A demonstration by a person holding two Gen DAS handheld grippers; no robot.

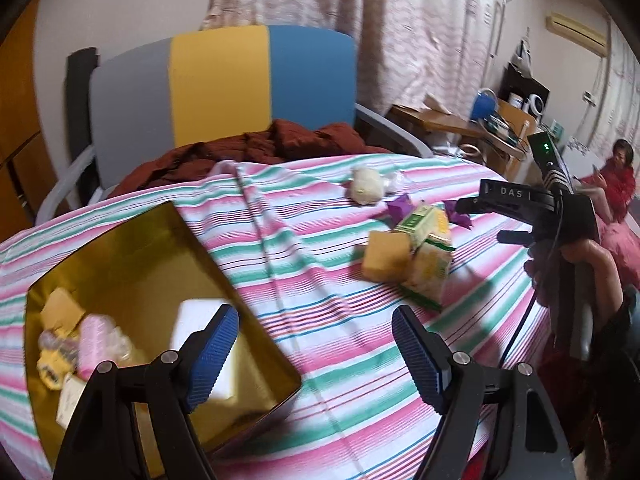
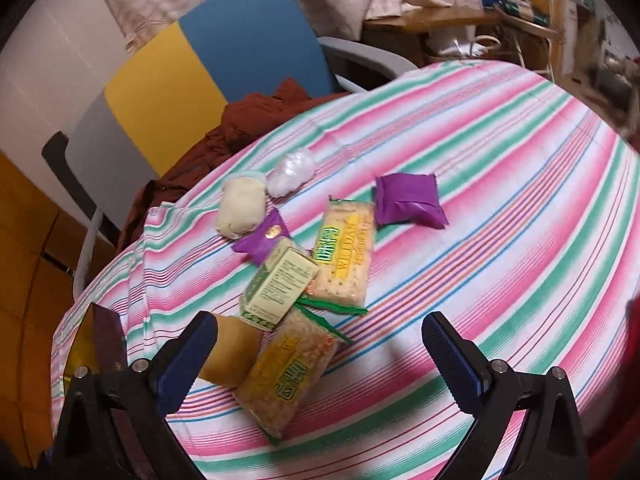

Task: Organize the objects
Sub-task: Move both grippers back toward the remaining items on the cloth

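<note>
A gold tin (image 1: 132,264) sits open on the striped tablecloth (image 1: 344,344), holding a pink packet (image 1: 94,340) and yellow packets (image 1: 50,372). My left gripper (image 1: 316,356) hangs open over the tin's right edge, nothing between its fingers. To the right lies a pile of snacks: two yellow cracker packets (image 2: 288,376) (image 2: 344,256), a green box (image 2: 280,284), a mustard block (image 2: 232,356), two purple packets (image 2: 408,200) (image 2: 264,236), a cream bun (image 2: 240,208) and a clear wrap (image 2: 290,172). My right gripper (image 2: 320,360) hovers open just above the near cracker packet; it also shows as the right gripper (image 1: 486,220) beside the pile.
A chair (image 1: 220,84) with a grey, yellow and blue back stands behind the table, a rust-brown jacket (image 1: 256,148) heaped on its seat. A cluttered desk (image 1: 480,120) stands at the back right. A person in red (image 1: 620,184) sits far right. A hand (image 1: 592,272) holds the right gripper.
</note>
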